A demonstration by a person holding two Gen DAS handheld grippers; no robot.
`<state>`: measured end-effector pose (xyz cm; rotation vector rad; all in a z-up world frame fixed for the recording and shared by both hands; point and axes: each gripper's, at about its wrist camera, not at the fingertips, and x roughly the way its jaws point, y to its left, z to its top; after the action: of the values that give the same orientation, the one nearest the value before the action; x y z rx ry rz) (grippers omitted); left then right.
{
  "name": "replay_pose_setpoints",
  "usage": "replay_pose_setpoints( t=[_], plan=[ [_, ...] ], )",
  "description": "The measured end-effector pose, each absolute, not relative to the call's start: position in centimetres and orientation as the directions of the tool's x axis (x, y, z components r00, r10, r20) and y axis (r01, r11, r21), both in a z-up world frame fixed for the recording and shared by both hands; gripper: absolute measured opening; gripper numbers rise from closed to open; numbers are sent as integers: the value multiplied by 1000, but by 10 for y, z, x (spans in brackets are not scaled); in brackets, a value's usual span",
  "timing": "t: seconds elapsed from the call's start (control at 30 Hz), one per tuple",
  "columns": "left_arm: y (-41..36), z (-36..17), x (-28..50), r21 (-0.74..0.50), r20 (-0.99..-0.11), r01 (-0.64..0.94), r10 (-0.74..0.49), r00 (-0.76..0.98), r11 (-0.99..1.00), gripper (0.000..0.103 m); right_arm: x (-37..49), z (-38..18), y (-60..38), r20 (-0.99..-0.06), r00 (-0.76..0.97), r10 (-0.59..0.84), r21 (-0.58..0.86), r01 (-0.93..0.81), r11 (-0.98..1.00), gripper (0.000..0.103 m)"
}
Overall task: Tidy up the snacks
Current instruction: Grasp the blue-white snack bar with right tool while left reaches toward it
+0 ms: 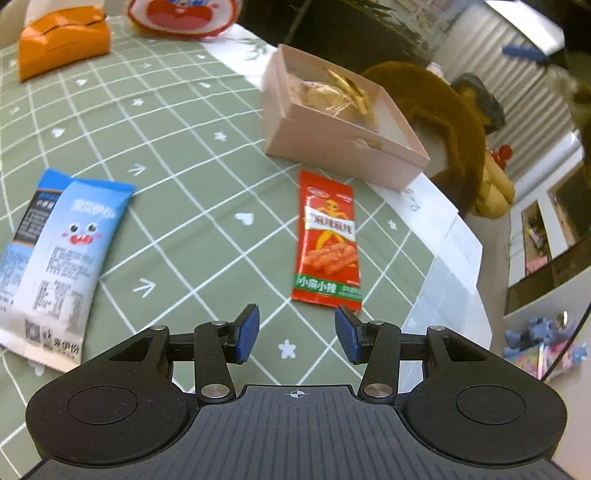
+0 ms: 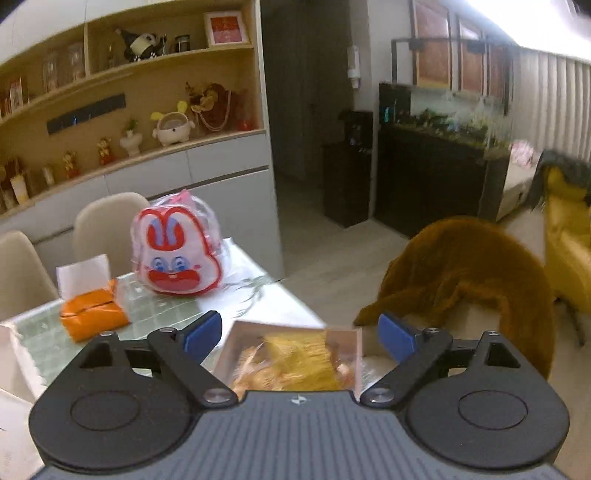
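Note:
A red snack packet [image 1: 328, 240] lies flat on the green checked tablecloth [image 1: 177, 155], just beyond my left gripper [image 1: 297, 334], which is open with nothing between its blue pads. Two pale blue snack packets [image 1: 55, 258] lie overlapping at the left. A pink box [image 1: 332, 144] holding clear-wrapped golden snacks [image 1: 332, 96] stands behind the red packet near the table's right edge. In the right wrist view the same box [image 2: 240, 345] with its snacks [image 2: 291, 362] sits below my right gripper [image 2: 301, 332], whose pads stand wide apart, clear of the box.
An orange tissue pack [image 1: 62, 40] [image 2: 92, 314] and a red-and-white rabbit-face bag [image 1: 181, 14] [image 2: 177, 254] stand at the table's far end. A brown furry garment [image 1: 443, 122] [image 2: 469, 273] hangs over a chair beside the table. Beige chairs [image 2: 107, 225] stand behind.

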<state>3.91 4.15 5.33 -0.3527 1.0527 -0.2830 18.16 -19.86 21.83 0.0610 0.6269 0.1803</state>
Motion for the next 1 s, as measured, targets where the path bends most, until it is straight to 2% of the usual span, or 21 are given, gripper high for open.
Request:
replay_pose_setpoints(
  t=[0.3, 0.43, 0.53, 0.63, 0.87, 1.0],
  plan=[
    [78, 63, 40, -365, -789, -27, -293, 540, 931, 51, 147, 137, -200, -726, 663, 184, 148, -110, 983, 93],
    [114, 73, 43, -327, -768, -119, -190, 612, 937, 51, 124, 105, -197, -768, 611, 194, 173, -94, 980, 93],
    [142, 75, 45, -300, -773, -199, -116, 624, 933, 51, 105, 82, -192, -797, 579, 170, 140, -98, 985, 93],
    [161, 71, 44, -266, -784, -259, -52, 619, 929, 51, 91, 66, -187, -818, 555, 151, 108, -110, 988, 93],
    [182, 56, 42, -250, -797, -352, 15, 604, 902, 51, 67, 57, -182, -826, 544, 145, 96, -118, 988, 93],
    [190, 48, 42, -261, -811, -379, 11, 584, 888, 51, 65, 59, -181, -822, 550, 149, 108, -106, 988, 93]
  ],
)
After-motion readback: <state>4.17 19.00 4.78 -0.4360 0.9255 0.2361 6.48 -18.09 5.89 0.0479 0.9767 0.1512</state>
